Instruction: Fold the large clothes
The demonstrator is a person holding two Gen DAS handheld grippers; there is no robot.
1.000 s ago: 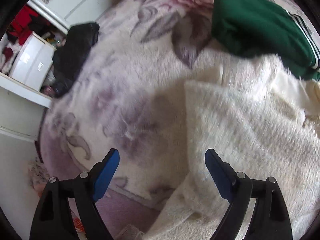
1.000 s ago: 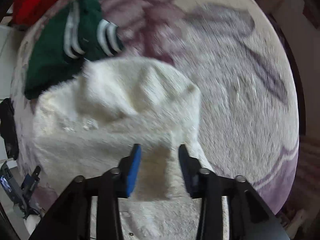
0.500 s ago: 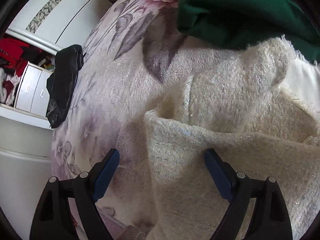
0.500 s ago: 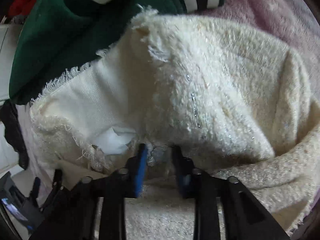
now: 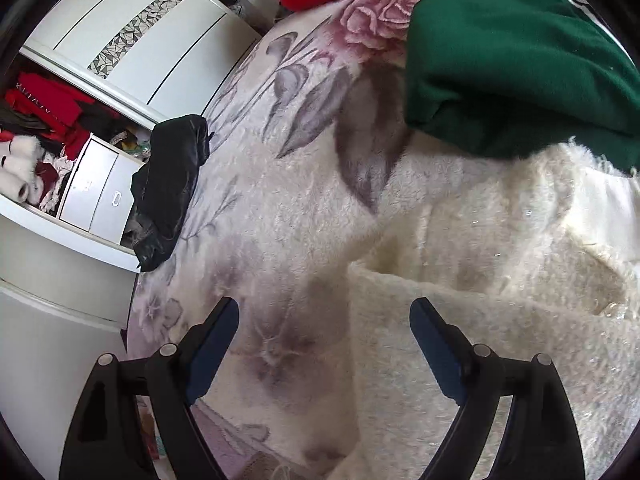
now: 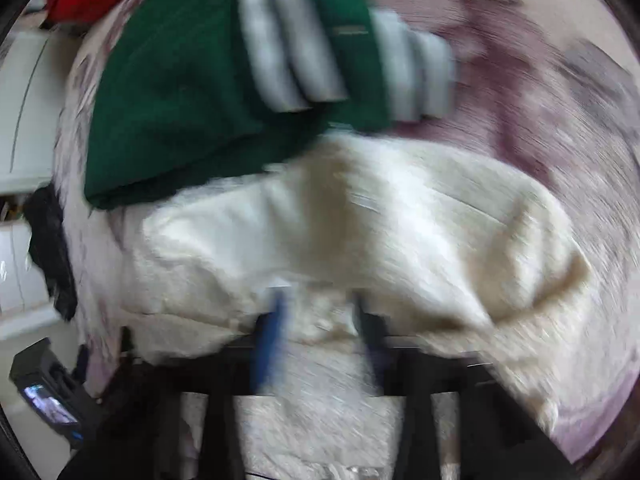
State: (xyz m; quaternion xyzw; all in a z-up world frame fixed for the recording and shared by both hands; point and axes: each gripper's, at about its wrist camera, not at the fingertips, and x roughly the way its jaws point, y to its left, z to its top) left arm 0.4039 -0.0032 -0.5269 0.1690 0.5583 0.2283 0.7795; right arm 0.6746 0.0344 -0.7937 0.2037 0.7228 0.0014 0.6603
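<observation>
— Two tongs over the bed, and neither one has hold of anything, as far as I can see. The left gripper (image 5: 324, 316) hangs wide, one finger over the flowered blanket (image 5: 280, 208), the other over the edge of the cream sweater (image 5: 500, 340).

— And the right gripper (image 6: 320, 312)?

— Blurred, but its jaws have just been opening. They stand part-way apart with the fuzzy cream cloth between them, and I'd say the pads aren't pressing on it.

— So where's the sweater lying?

— Spread on the blanket, a flap doubled over onto itself, its far edge tucked against the green sweater (image 5: 520, 68) with the white stripes. That one looks already folded and set aside, likely to keep room.

— Why's the left so wide?

— My guess: ready to take the thick near edge for the next fold. A black garment (image 5: 168, 184) hangs off the bedside, out of the way.
</observation>
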